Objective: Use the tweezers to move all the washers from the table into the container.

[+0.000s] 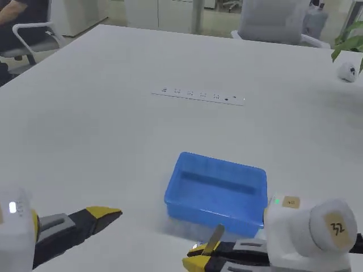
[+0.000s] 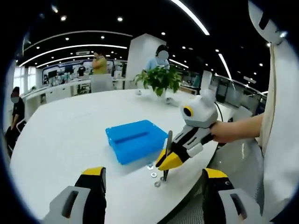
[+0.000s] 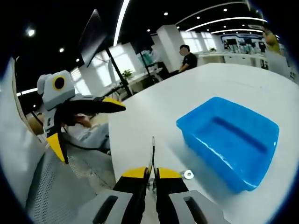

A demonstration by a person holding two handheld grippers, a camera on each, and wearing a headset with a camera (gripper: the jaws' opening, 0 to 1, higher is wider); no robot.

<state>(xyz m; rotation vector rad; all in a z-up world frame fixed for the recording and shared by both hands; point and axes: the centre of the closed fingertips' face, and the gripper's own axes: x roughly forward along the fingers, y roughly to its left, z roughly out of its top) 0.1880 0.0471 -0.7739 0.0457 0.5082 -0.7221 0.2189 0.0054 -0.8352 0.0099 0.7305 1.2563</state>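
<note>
The right tool has its two yellow-tipped jaws pressed together on the tweezers, which stick out thin and straight ahead of the tips in the right gripper view. In the left gripper view the same tool comes in from the right, held by a hand, with the tweezers slanting down toward the surface. Their point sits just beside a small cluster of three washers; I cannot tell whether it touches any of them. The washers lie flat on the white surface, near its edge and just in front of the container, apart from its wall. In the right gripper view one washer shows close by the container's near corner.

The container is a blue, shallow rectangular tub standing upright on the surface, between the two tools in the head view.

The left tool has its jaws spread wide with nothing between them. In the head view it hangs at the lower left, well apart from the container and pointing toward it.

Farther back, a power strip lies across the middle of the surface. A potted plant stands at the far edge, and a chair is beyond it.
</note>
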